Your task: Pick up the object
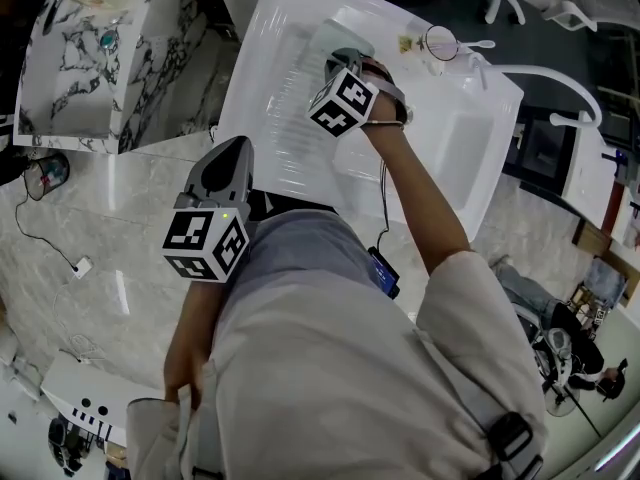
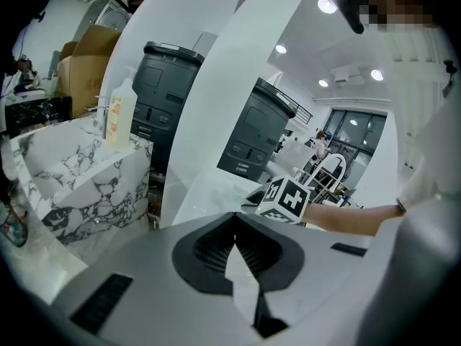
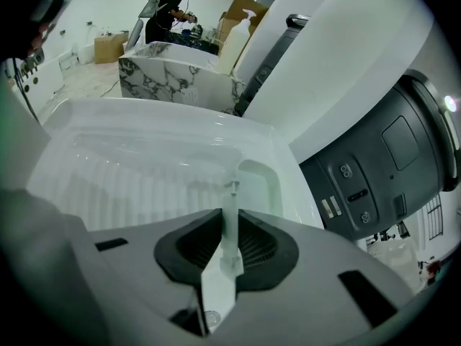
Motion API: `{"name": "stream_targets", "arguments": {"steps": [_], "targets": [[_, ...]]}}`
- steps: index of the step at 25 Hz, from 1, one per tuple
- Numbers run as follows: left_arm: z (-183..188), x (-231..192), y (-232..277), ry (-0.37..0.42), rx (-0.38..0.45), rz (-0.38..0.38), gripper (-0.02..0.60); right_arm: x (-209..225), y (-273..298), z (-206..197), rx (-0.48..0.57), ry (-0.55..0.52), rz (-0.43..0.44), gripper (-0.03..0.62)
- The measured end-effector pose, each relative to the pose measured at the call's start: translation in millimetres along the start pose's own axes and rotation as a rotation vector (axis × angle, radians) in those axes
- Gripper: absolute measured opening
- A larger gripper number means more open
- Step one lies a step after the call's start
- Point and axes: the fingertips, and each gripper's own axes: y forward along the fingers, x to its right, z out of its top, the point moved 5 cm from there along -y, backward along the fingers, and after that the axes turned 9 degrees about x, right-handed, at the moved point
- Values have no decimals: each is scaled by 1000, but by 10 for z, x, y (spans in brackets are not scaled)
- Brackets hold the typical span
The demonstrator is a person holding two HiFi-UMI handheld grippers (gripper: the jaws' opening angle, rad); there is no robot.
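Note:
A thin, clear, faintly green plastic object (image 3: pixel 230 218) stands upright between the jaws of my right gripper (image 3: pixel 229 229), which is shut on it. In the head view the same object (image 1: pixel 335 38) shows just beyond the right gripper (image 1: pixel 347 63), over the far part of a white ribbed basin (image 1: pixel 285 138). My left gripper (image 1: pixel 232 153) hangs lower, off the basin's near left corner and apart from the object. In the left gripper view the left gripper (image 2: pixel 234 225) has its pads meeting at the tips with nothing between them.
A marble block (image 1: pixel 90 68) with a pump bottle (image 2: pixel 121 114) on it stands to the left of the basin. Dark grey machines (image 3: pixel 382 164) rise behind the basin. A round glass item (image 1: pixel 440 43) lies on its far rim. A cable (image 1: pixel 50 238) trails across the floor.

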Motion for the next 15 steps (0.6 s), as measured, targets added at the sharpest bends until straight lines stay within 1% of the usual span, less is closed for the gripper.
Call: {"name": "stream_targets", "arguments": {"steps": [4, 10, 15], "targets": [[4, -15, -18, -1, 2, 6, 0, -57, -48, 25, 20, 69, 40, 64], [-13, -47, -20, -5, 3, 8, 0, -114, -108, 37, 40, 119, 57, 64], [-11, -12, -12, 51, -1, 12, 0, -155, -161, 12, 58, 175, 82, 64]]}}
